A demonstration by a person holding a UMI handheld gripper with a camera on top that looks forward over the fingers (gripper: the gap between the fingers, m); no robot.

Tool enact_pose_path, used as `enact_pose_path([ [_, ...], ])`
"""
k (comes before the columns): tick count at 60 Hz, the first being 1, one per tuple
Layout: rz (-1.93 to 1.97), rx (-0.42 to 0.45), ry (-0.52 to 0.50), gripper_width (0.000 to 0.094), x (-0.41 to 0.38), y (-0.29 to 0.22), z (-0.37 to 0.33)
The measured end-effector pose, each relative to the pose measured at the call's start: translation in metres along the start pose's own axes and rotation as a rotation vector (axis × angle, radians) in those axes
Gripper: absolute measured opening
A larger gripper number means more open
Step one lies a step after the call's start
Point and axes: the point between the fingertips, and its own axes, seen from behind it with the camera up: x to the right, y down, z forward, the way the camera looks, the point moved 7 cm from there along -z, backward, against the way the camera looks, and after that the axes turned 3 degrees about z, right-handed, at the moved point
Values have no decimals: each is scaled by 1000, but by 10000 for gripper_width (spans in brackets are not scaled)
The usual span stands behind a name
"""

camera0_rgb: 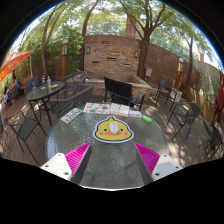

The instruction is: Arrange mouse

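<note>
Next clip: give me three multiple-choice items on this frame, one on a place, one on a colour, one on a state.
1. Where is the yellow mouse pad?
A. just ahead of the fingers on the glass table
B. on a chair
C. held in the gripper

2. What colour are the finger pads?
A. green
B. magenta
C. white

3. How do the fingers stand?
A. shut on a cup
B. shut on each other
C. open, holding nothing

Answers: 1 A, it lies flat beyond the fingertips; 2 B, both inner faces show magenta; 3 C, bare tabletop shows between them.
</note>
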Motion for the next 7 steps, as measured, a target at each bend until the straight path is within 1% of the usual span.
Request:
enact_pose_path([
  [7,5,7,17,858,2,0,-9],
])
